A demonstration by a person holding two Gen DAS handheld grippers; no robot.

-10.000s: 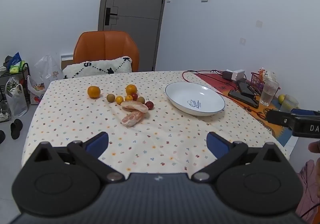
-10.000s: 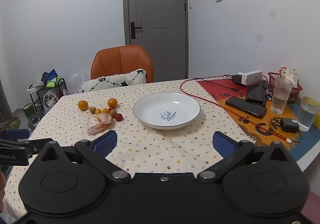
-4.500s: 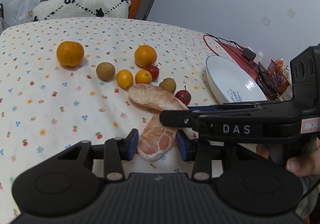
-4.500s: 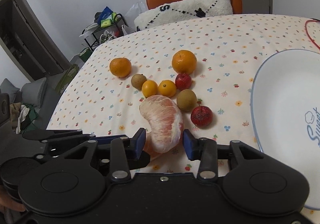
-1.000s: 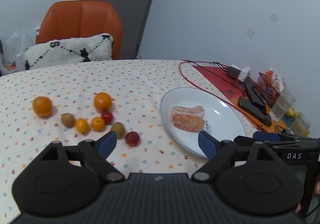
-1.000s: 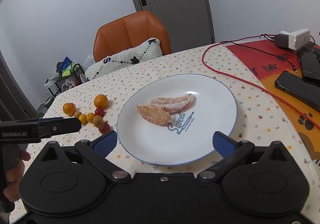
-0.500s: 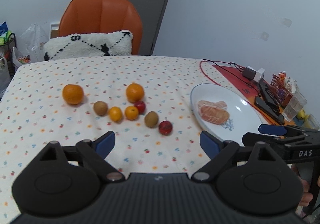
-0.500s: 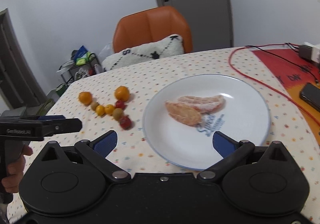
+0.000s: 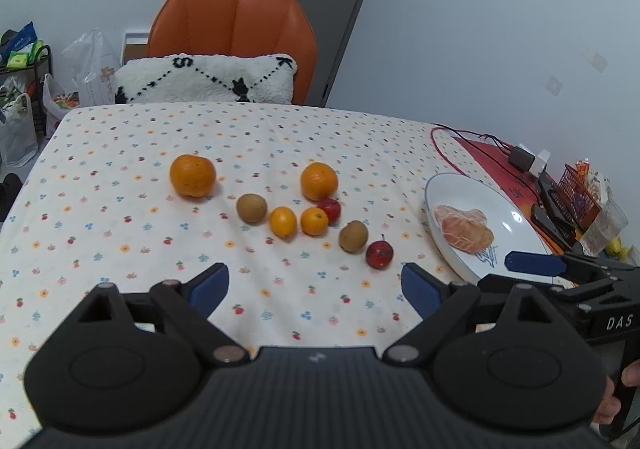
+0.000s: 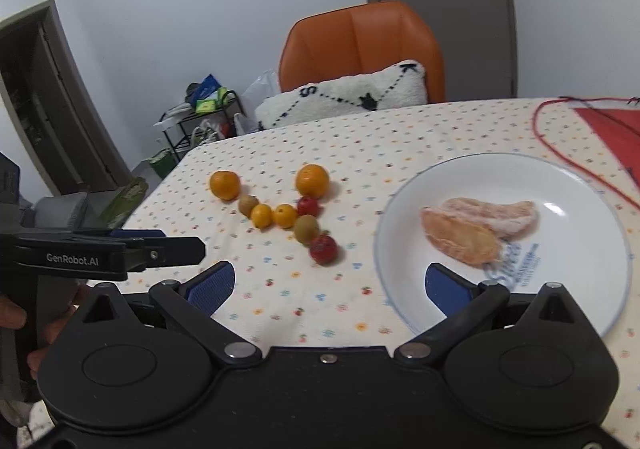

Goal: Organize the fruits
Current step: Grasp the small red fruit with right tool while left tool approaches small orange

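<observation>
A white plate (image 9: 516,221) (image 10: 572,289) holds two peeled pomelo pieces (image 9: 464,227) (image 10: 476,227). On the flowered tablecloth left of it lie two oranges (image 9: 193,181) (image 9: 319,181), two small yellow citrus (image 9: 283,222) (image 9: 314,221), two kiwis (image 9: 251,208) (image 9: 353,236) and two small red fruits (image 9: 330,207) (image 9: 379,254). The same cluster shows in the right wrist view (image 10: 286,209). My left gripper (image 9: 316,287) is open and empty, above the cloth in front of the fruits. My right gripper (image 10: 330,285) is open and empty, between the red fruit (image 10: 323,248) and the plate.
An orange chair (image 9: 236,33) with a white cushion (image 9: 208,79) stands behind the table. A red cable (image 9: 460,153), chargers, phones, a small basket (image 9: 580,189) and a glass (image 9: 604,225) lie at the table's right end. Bags and a rack (image 9: 20,89) are on the floor left.
Both grippers have swung left from the plate toward the fruit cluster. The pomelo pieces stay on the plate. Both grippers stay open.
</observation>
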